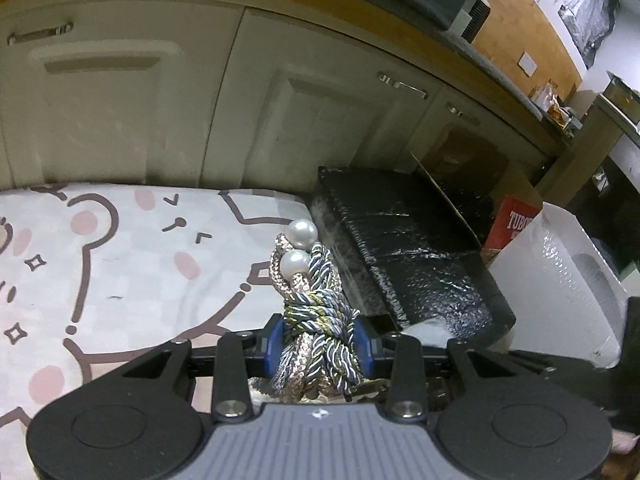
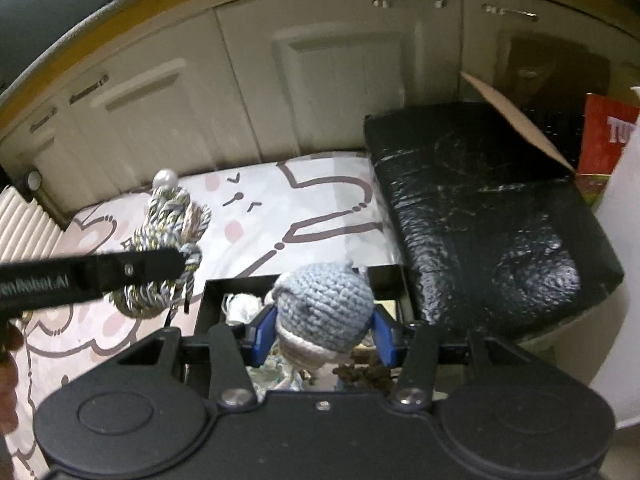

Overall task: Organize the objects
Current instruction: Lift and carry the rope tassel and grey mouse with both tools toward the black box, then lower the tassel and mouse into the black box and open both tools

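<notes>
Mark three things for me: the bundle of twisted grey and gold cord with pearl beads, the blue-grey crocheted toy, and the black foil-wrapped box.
Twisted cord bundle [image 1: 316, 320], left wrist view, on its knotted middle.
Blue-grey crocheted toy [image 2: 326, 300], right wrist view, on its knitted top.
Black foil-wrapped box [image 2: 492, 216], right wrist view, on its top face.

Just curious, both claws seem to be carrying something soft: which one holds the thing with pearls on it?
The left gripper. It is shut on a bundle of twisted grey and gold cord tipped with two white pearl beads. The right gripper holds a blue-grey crocheted toy, no pearls.
</notes>
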{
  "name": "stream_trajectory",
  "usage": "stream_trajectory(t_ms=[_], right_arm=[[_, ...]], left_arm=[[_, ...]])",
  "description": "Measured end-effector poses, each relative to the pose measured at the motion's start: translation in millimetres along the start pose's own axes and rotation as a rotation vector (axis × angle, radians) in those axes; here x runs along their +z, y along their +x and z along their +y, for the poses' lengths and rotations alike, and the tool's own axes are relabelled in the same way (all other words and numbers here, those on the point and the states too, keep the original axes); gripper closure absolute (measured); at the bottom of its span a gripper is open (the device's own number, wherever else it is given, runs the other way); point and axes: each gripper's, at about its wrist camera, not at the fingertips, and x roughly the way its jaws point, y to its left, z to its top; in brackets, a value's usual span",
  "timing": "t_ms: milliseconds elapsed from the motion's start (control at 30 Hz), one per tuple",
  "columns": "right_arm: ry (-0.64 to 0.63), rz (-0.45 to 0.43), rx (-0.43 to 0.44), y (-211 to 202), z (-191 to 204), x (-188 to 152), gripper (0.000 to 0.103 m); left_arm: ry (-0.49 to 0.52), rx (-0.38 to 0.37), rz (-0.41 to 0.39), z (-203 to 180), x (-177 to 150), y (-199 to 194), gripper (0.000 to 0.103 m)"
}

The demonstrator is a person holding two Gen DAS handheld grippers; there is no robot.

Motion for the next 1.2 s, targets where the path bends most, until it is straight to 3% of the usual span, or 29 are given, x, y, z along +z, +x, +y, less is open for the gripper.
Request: stream_trajectory(t_ms=[200,467,533,600,967,1200], right_arm=[[-0.120,0.047,0.025,37,15,-1,0.052],[-0.182,0.110,0.022,83,29,1,0.049],[-0.181,0.123,-0.010,89,29,0,0.035],[-0.188,0.121,-0.041,88,27,1,0.031],[0.140,0.105,-0.054,50,-25,9,0.035],[0.163,0.111,-0.039,41,-27,3,0.036]], left_arm=[[-0.015,0.005,0.038,7,2,10,0.064],[-0.040,0.012,0.100,24,-3,18,0.064],[-0.053,0.005,0.112,27,-5,19,0.064],[-0.072,-0.010,0.125,30,-7,19,0.064],[-0.122,-0.057,0.188,20,-29,20,0.064],[-0.148,-0.007,0.239,13,-48,33,0.064]])
